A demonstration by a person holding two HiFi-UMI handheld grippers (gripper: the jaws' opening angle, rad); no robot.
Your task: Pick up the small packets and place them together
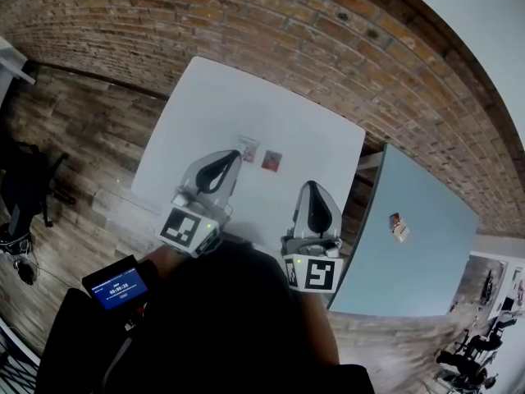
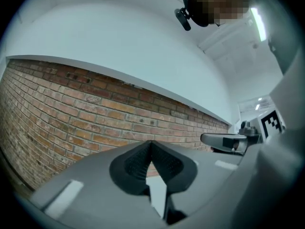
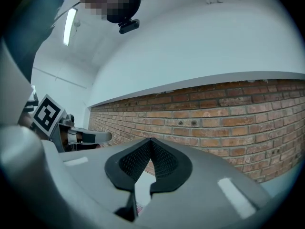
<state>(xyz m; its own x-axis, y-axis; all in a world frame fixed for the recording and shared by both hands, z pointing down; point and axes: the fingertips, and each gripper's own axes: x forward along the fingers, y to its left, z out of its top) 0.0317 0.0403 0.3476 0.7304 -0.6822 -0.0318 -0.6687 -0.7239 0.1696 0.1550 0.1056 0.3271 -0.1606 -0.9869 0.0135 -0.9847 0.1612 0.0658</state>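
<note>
Two small packets lie side by side near the middle of the white table [image 1: 197, 97]: a pale packet [image 1: 248, 149] and a red-brown packet [image 1: 271, 161]. My left gripper [image 1: 235, 155] is shut and empty, its tips just left of the pale packet. My right gripper [image 1: 312, 186] is also shut and empty, held above the table's near right part, a little short of the red-brown packet. Both gripper views tilt up at the brick wall [image 2: 71, 113], so the left gripper [image 2: 151, 143] and right gripper [image 3: 151, 140] show closed tips with nothing between them. A third small packet [image 1: 399, 226] lies on the neighbouring blue-grey table [image 1: 426, 261].
A brick wall [image 1: 271, 31] runs behind both tables. Wooden floor [image 1: 74, 154] lies to the left, with a dark office chair [image 1: 25, 187] at the far left. A device with a blue screen [image 1: 119, 288] is strapped to the person's left arm.
</note>
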